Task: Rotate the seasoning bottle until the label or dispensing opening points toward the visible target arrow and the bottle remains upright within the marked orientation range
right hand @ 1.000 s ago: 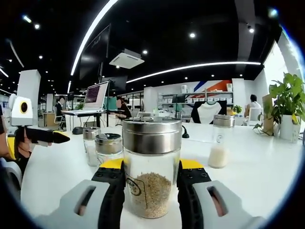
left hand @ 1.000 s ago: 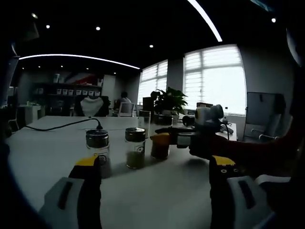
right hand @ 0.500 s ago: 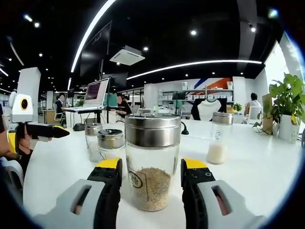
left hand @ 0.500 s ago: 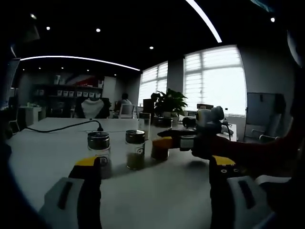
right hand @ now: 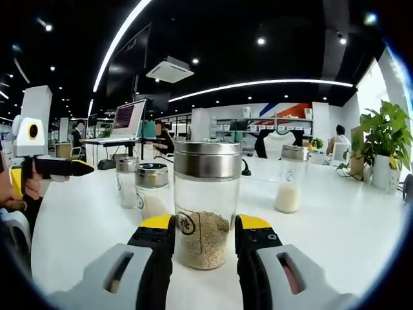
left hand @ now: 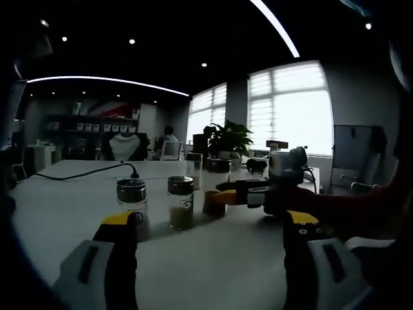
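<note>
Now, white table (right hand: 361, 232): broad, lower frame. Seasoning bottle (right hand: 206, 203): upright, centre frame, right gripper (right hand: 204, 231) clamped on it again, having stood apart half a second ago. Left gripper (left hand: 210, 226): jaws apart, lower frame; two small jars (left hand: 157, 203) beyond in left gripper view.

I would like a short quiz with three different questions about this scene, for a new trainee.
1. True or false: the right claw has its jaws around the clear glass seasoning bottle with a steel lid.
2. The left claw is: A) open, holding nothing; B) shut on a bottle.
3. Fill in: the green potted plant stands on the white ____.

Key: 1 true; 2 A; 3 table.
</note>
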